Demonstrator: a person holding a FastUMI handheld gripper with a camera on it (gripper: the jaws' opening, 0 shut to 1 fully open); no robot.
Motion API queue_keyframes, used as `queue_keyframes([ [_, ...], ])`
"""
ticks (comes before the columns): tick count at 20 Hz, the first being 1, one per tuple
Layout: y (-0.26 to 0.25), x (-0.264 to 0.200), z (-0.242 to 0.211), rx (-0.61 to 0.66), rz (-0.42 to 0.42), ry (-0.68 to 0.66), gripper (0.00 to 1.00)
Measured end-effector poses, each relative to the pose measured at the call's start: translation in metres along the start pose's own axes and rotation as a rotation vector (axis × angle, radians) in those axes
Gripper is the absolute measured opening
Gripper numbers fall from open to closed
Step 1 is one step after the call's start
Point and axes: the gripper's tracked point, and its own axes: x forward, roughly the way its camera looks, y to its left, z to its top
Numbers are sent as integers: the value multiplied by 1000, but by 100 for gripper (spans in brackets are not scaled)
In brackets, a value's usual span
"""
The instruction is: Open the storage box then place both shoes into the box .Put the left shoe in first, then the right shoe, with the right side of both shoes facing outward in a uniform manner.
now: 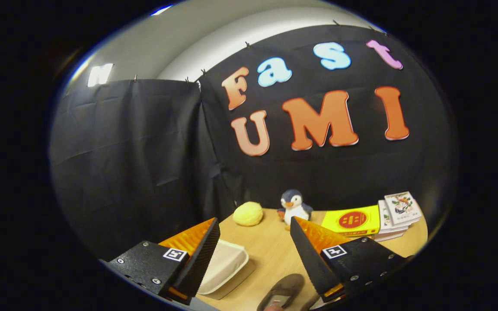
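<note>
My gripper (255, 226) is held above the wooden table (270, 255), open, with nothing between its fingers. Below the gap between the fingers lies a brown shoe (284, 290), seen from above and partly cut off. By the left finger sits the storage box (225, 263), white with a pale lid that looks closed; the finger hides part of it.
Beyond the fingers, at the back of the table, stand a yellow plush ball (248, 214) and a penguin toy (294, 206). A yellow box (352, 220) and a stack of booklets (398, 214) lie at the back right. Black cloth walls close off the back and left.
</note>
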Motion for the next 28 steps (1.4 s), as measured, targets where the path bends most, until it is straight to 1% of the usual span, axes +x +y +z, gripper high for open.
queue_keyframes([
  [3,14,15,-41,63,57,131,94],
  [5,18,23,-59,105,76,193,93],
  [9,30,33,-115,190,120,351,93],
  [11,36,38,-140,255,146,427,93],
  [13,50,48,-163,347,184,489,93],
  [15,61,54,-177,416,220,528,93],
  [16,63,52,-186,431,227,552,93],
  [21,69,71,-222,453,240,612,92],
  [24,78,79,-239,508,266,648,92],
  [26,87,85,-242,547,294,650,92],
  [28,91,88,-244,572,304,646,90],
])
